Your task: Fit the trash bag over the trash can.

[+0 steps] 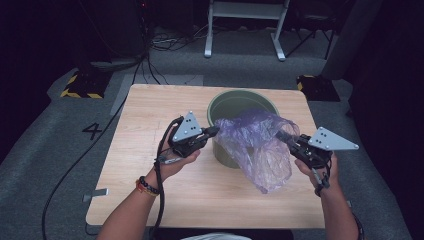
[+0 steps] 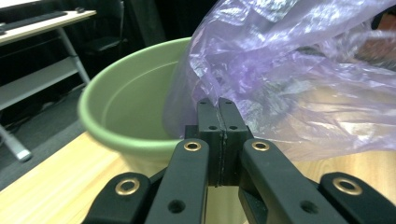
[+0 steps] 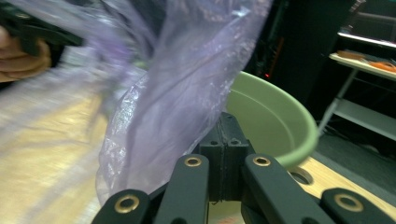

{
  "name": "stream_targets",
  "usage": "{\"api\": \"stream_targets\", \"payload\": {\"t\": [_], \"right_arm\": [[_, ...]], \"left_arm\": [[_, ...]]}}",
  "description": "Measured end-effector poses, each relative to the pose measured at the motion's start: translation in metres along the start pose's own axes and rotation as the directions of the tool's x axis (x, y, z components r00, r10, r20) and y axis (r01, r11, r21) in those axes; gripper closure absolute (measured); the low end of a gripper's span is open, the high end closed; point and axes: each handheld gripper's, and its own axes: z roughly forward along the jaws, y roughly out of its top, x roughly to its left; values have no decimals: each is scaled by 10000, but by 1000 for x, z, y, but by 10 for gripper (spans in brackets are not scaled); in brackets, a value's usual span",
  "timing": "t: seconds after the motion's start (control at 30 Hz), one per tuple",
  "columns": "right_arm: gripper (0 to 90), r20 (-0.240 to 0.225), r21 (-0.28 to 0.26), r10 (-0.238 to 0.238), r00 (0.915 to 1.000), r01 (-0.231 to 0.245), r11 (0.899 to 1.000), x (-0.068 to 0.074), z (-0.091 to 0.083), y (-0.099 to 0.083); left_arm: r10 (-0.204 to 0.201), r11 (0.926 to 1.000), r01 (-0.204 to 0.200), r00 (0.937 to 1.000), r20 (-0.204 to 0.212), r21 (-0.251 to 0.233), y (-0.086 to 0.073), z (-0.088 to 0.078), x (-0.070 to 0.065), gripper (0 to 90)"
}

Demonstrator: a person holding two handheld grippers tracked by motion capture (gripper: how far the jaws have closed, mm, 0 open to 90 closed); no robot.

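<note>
Above the light wooden desk (image 1: 150, 200), a crinkled translucent purple plastic bag (image 1: 260, 145) is held stretched between the left gripper (image 1: 214, 131) and the right gripper (image 1: 281, 136), partly over the round green plastic bucket (image 1: 230, 105). Each gripper's fingers are pinched fully together on an edge of the bag.

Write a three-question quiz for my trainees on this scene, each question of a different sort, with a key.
1. True or false: the purple plastic bag lies flat on the table.
2. What state are the jaws of the left gripper in: A open, B shut on the bag, C shut on nothing?
3. Which thing stands behind the bag?

Key:
1. False; it hangs between the left gripper and the right gripper.
2. B.
3. The green bucket.
</note>
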Motion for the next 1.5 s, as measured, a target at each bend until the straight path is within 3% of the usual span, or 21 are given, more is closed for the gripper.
{"api": "stream_targets", "payload": {"t": [0.3, 0.4, 0.53, 0.6, 0.67, 0.77, 0.83, 0.87, 1.07, 1.27, 1.4, 1.5], "right_arm": [[900, 822, 445, 400, 9958, -438, 9981, -20, 5, -8], [900, 969, 571, 528, 9939, -586, 9967, -26, 7, -12], [900, 1326, 852, 339, 9906, -455, 9953, -30, 10, -19], [900, 1254, 830, 509, 9908, -616, 9946, -31, 11, -22], [900, 1199, 846, 542, 9913, -646, 9943, -30, 12, -24], [900, 1125, 869, 409, 9928, -508, 9949, -26, 12, -23], [900, 1044, 853, 388, 9938, -478, 9952, -23, 12, -23], [900, 1059, 883, 325, 9938, -420, 9952, -22, 12, -22], [900, 948, 889, 227, 9952, -312, 9955, -18, 13, -21], [889, 850, 806, 101, 9963, -170, 9966, -13, 14, -20], [886, 781, 805, 166, 9968, -229, 9965, -13, 13, -20], [886, 744, 788, 115, 9972, -174, 9967, -13, 12, -21]], "left_arm": [[-150, 9999, 150, 9990, -428, 13, -14, -10, 18, 900], [-375, 9993, 374, 9983, -453, -37, -20, -12, 25, 900], [-632, 9980, 628, 9964, -562, -90, -28, -14, 32, 896], [-847, 9963, 835, 9940, -696, -198, -30, -16, 33, 824], [-1132, 9935, 1114, 9885, -1002, -231, -30, -18, 32, 590], [-1567, 9873, 1548, 9860, -569, -368, -31, -26, 24, 262], [-1426, 9890, 1420, 9897, -126, -424, -34, -32, 15, 214], [-1376, 9897, 1371, 9905, -93, -414, -36, -36, 11, 187], [-1376, 9901, 1387, 9894, 474, -203, -40, -46, -16, 157], [-1066, 9943, 1062, 9891, 1020, 94, -29, -31, -35, 149], [-694, 9971, 669, 9948, 743, 353, -24, -13, -46, 155], [-656, 9975, 634, 9946, 808, 296, -19, -4, -51, 155]]}}
